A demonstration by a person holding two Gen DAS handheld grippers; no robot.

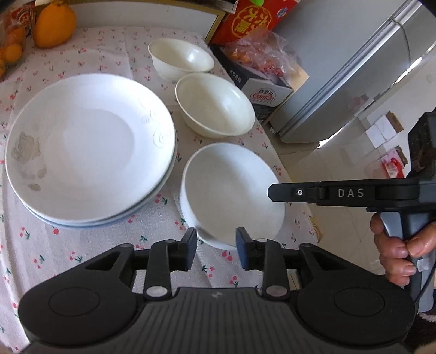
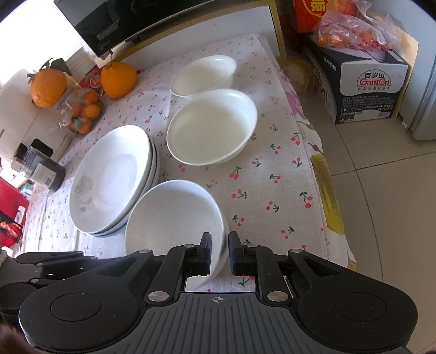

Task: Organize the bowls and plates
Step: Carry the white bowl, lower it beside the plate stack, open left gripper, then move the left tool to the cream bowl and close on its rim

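A stack of white plates (image 1: 87, 147) (image 2: 114, 177) sits on the cherry-print tablecloth. A near white bowl (image 1: 231, 193) (image 2: 171, 215) stands right of the stack. My right gripper (image 2: 220, 254) is shut on this bowl's near rim, one finger inside, one outside; it shows side-on in the left wrist view (image 1: 275, 192). My left gripper (image 1: 216, 249) is open, its fingers just before the bowl's near edge, holding nothing. A cream middle bowl (image 1: 215, 104) (image 2: 212, 126) and a far cream bowl (image 1: 181, 58) (image 2: 203, 75) stand behind.
Oranges (image 1: 54, 23) (image 2: 118, 79) and a fruit box (image 2: 81, 114) lie at the table's far left. A dark jar (image 2: 45, 174) stands left of the plates. Cartons (image 1: 261, 89) (image 2: 368, 89) and a fridge (image 1: 354, 68) stand beyond the table's right edge.
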